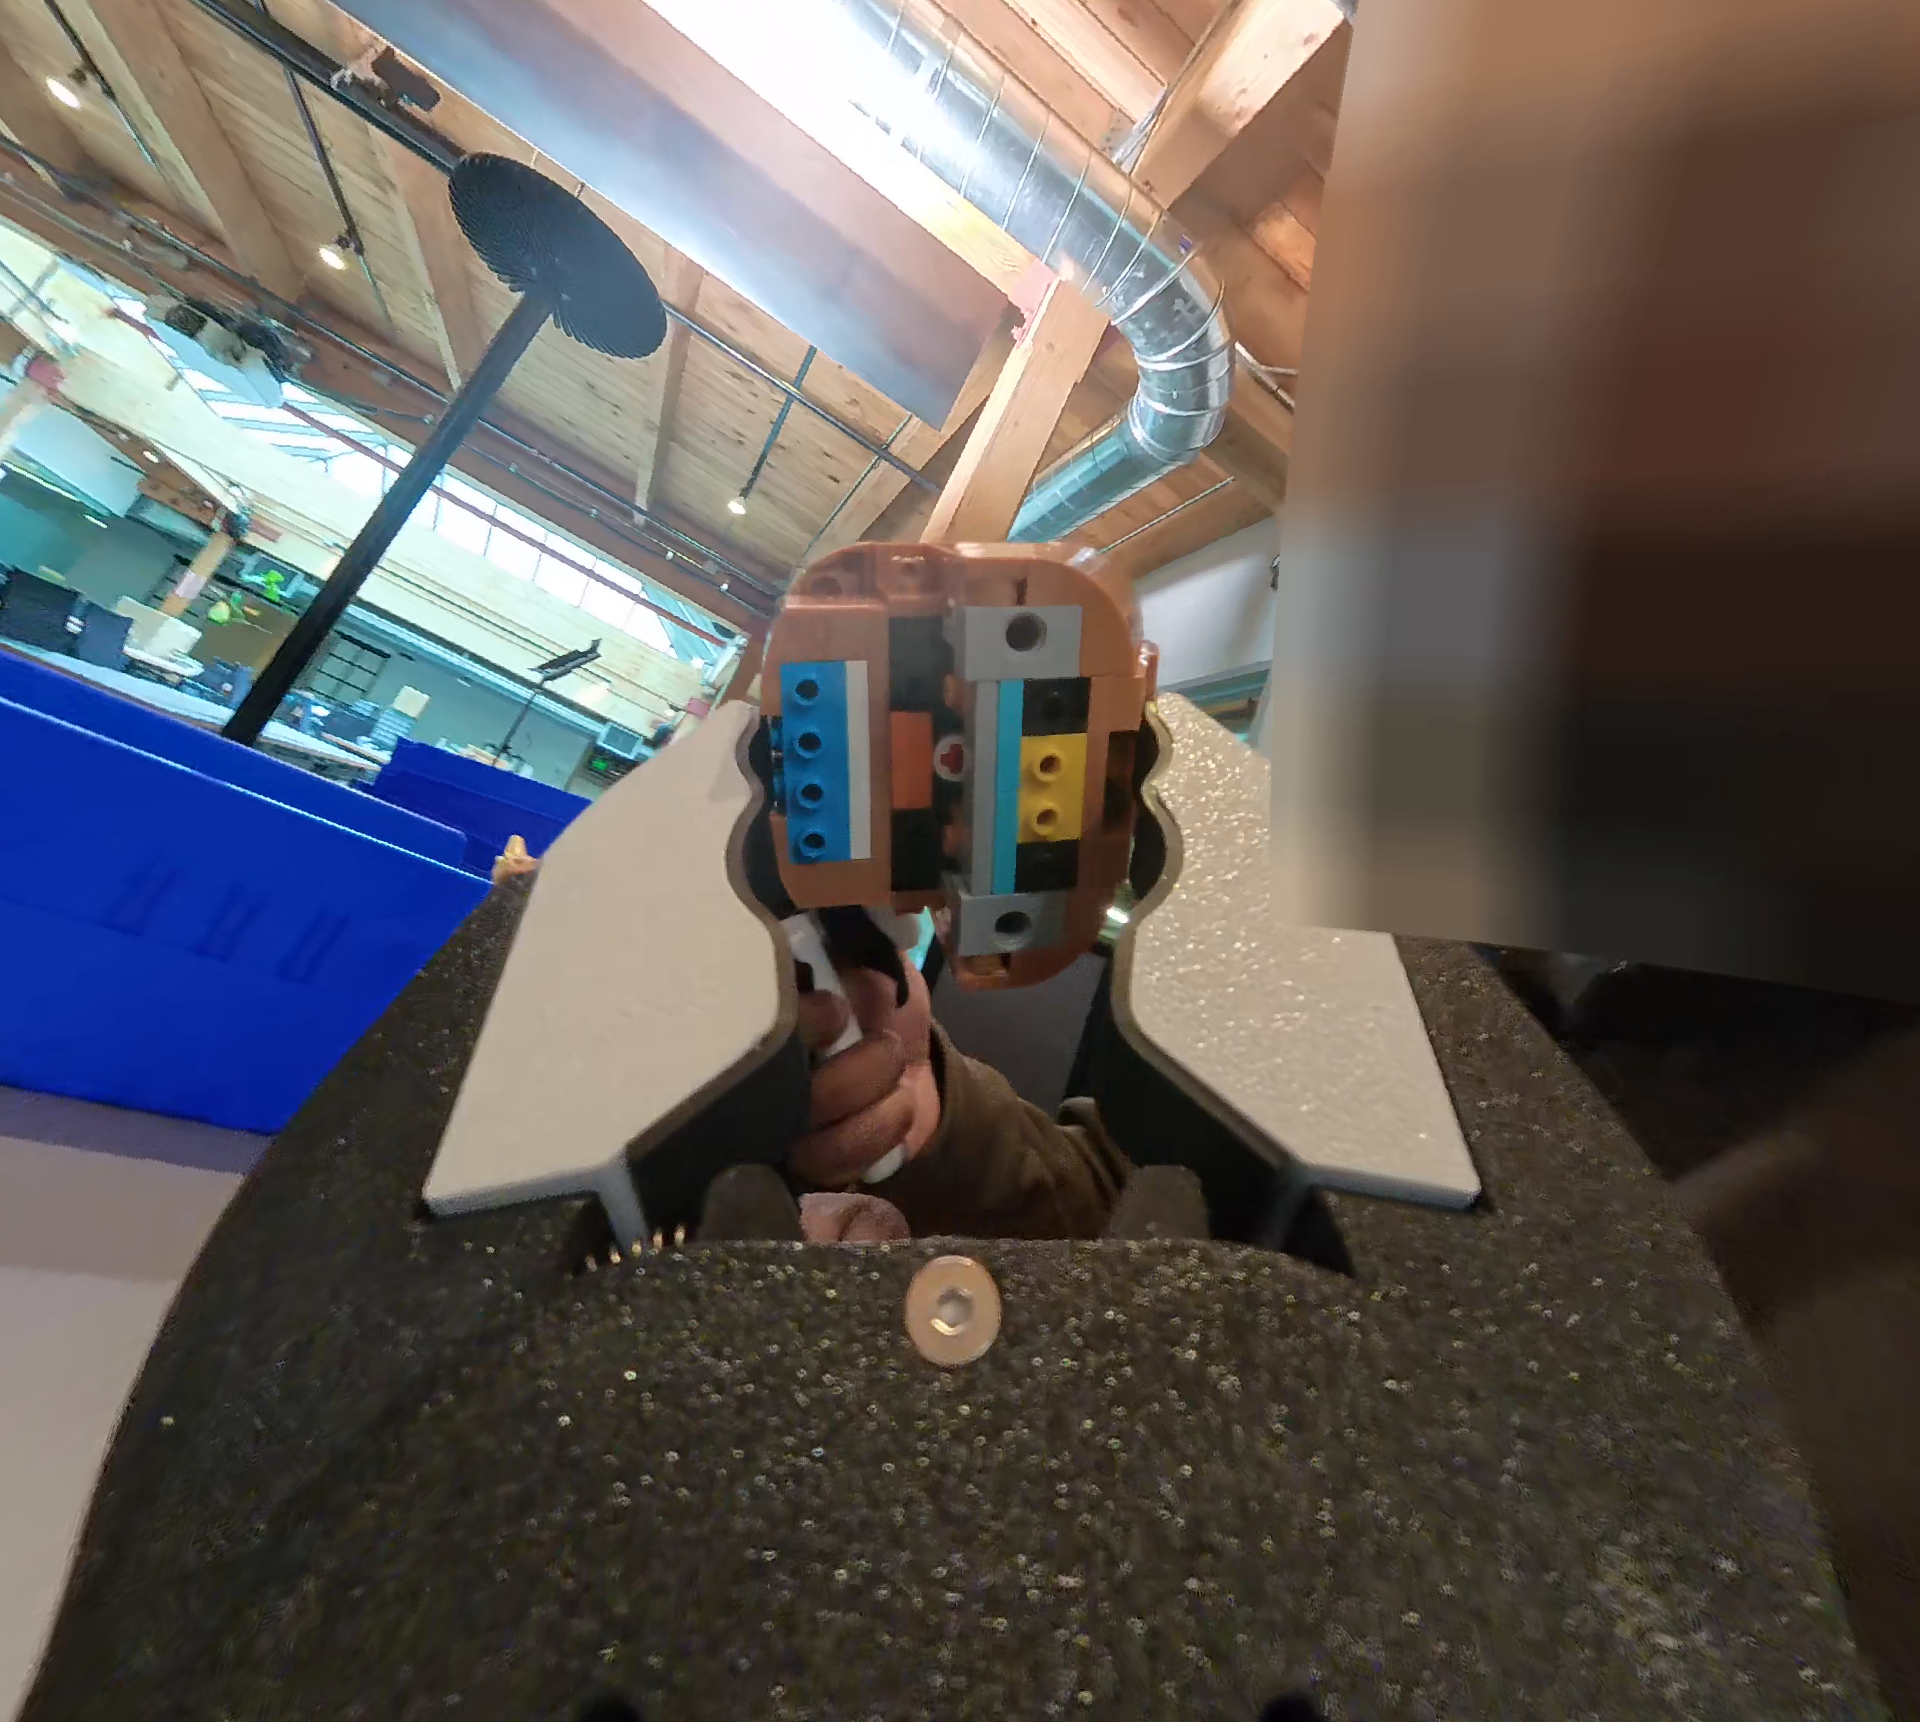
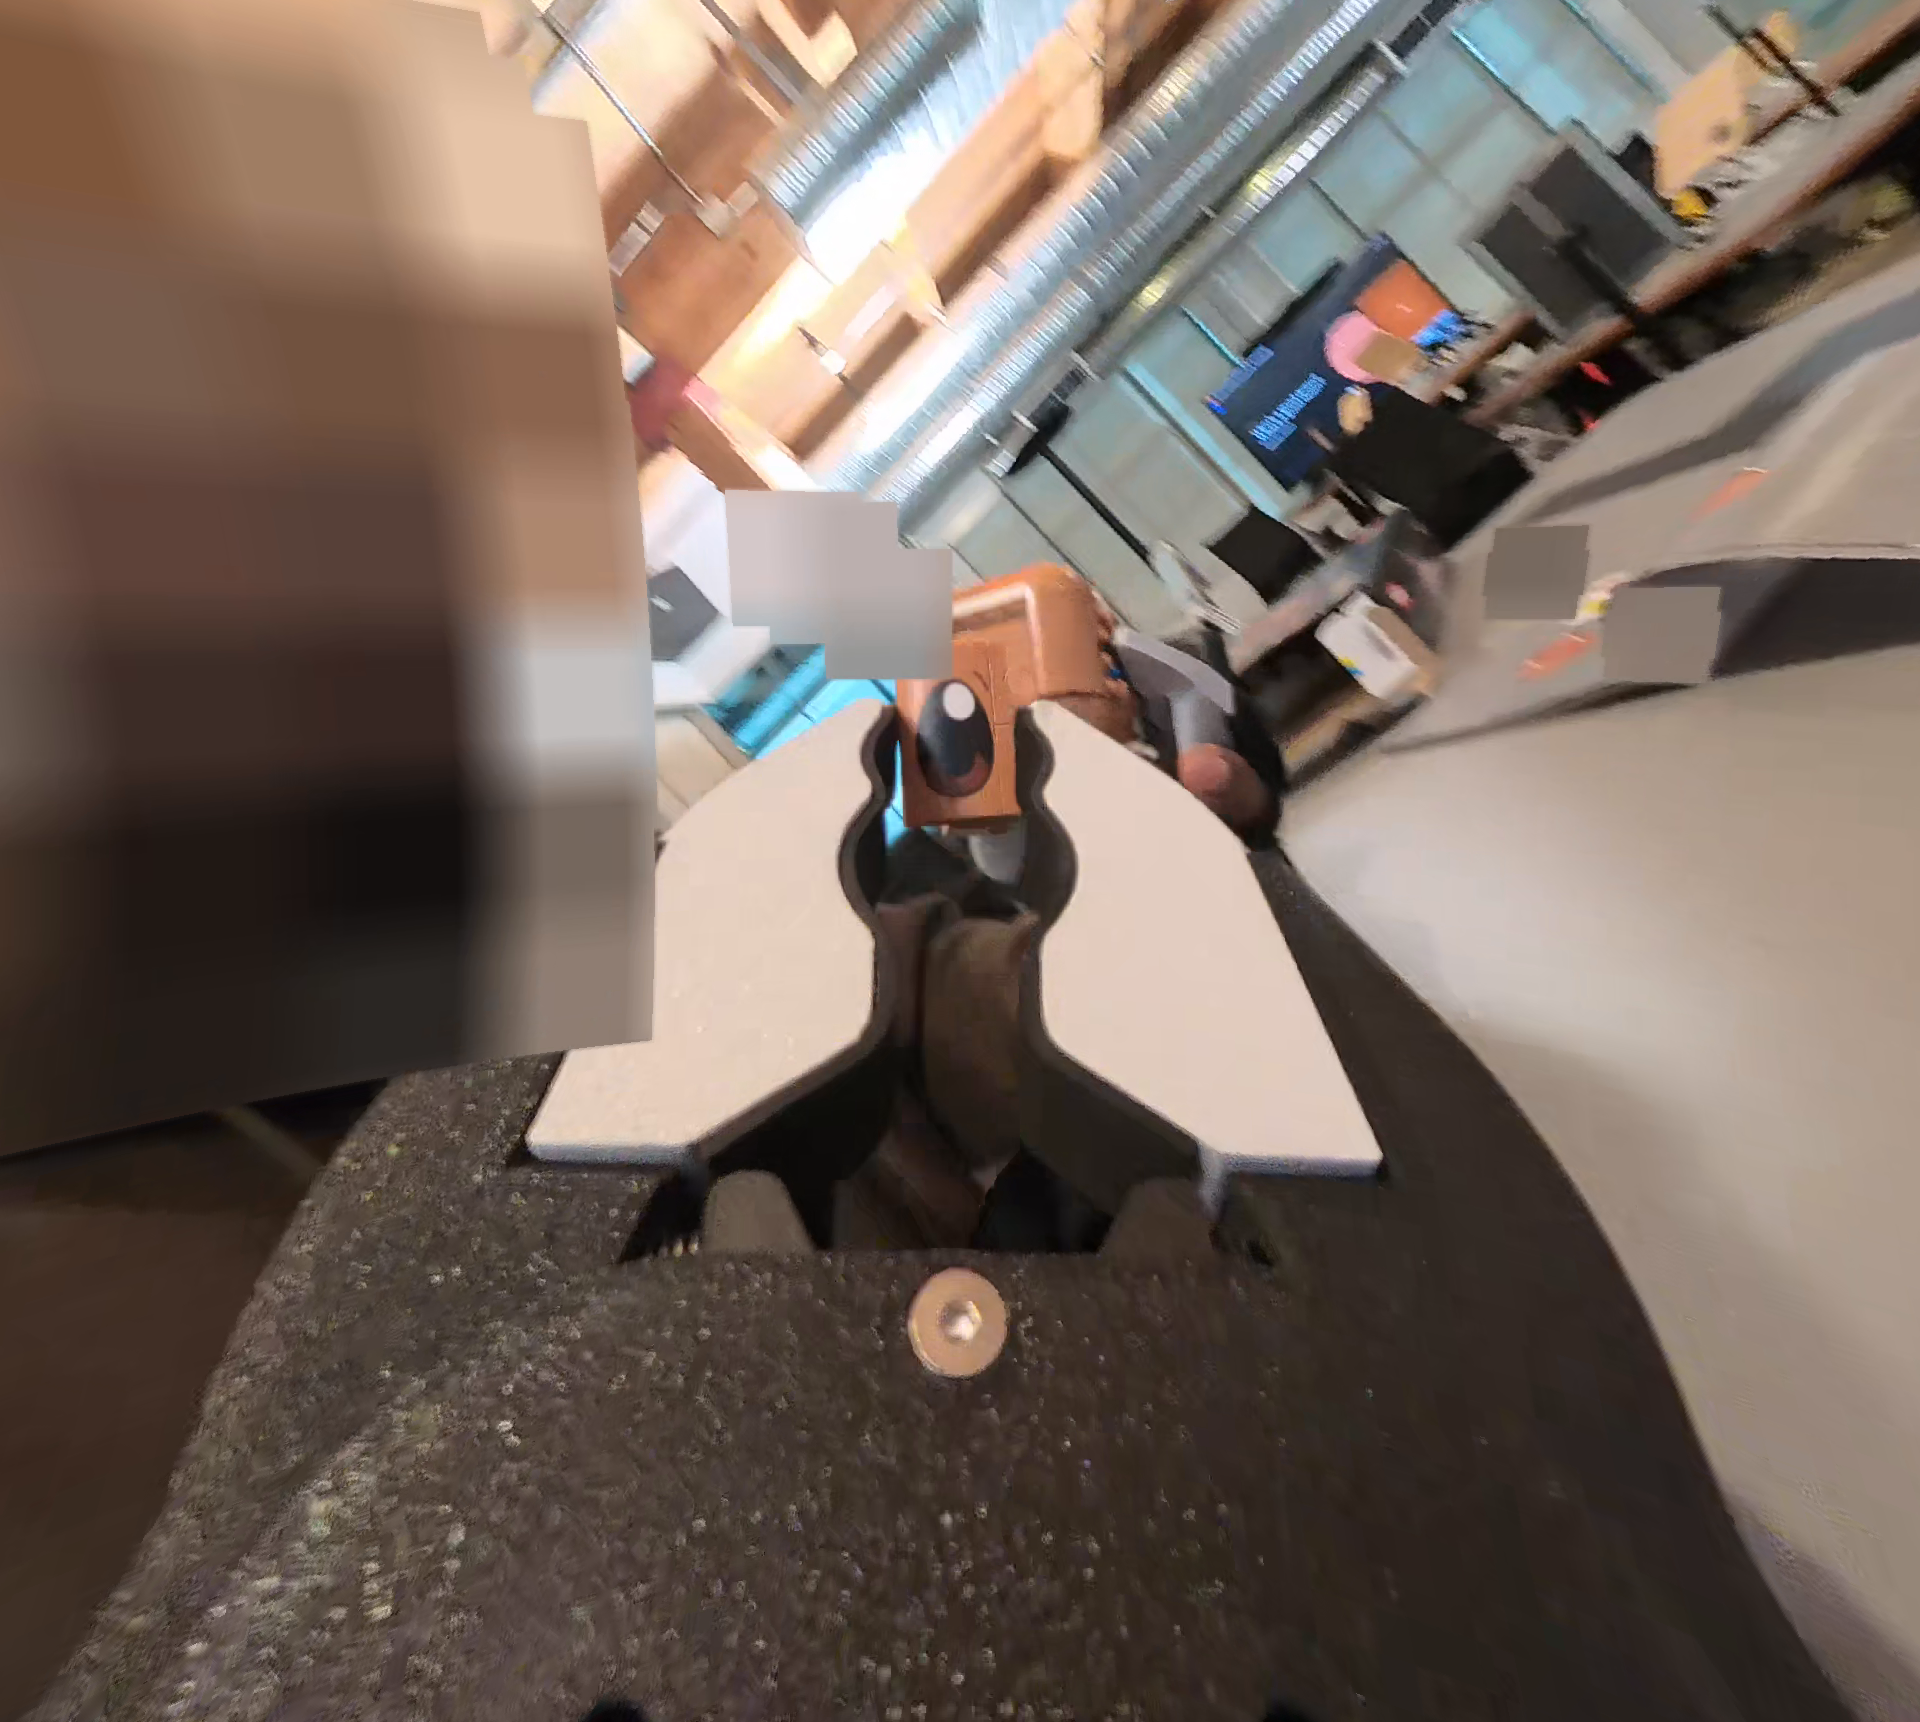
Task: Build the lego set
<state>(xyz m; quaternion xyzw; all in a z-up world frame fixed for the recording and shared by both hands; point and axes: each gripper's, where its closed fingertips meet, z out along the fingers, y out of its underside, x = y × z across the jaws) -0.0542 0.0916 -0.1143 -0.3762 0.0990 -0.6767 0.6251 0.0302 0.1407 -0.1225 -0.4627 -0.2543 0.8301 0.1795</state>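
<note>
Between left gripper (image 1: 951, 799) jaws, rounded brown studded lego assembly (image 1: 940, 763); right gripper (image 2: 956, 763) jaws pinching glossy eye-printed brick (image 2: 956, 763)

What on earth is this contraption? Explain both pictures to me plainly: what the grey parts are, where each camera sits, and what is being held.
There is no robot here. A person holds a hand-operated gripper in each hand, and each carries a camera looking forward along its jaws.

In the left wrist view, the left gripper is shut on a brown lego assembly, raised toward the wooden ceiling, with its blue, yellow, black and grey inner bricks facing the camera.

In the right wrist view, the right gripper pinches a small brown eye brick, close by the same brown assembly.

No work surface shows clearly. Blurred blocks are privacy masks.
</note>
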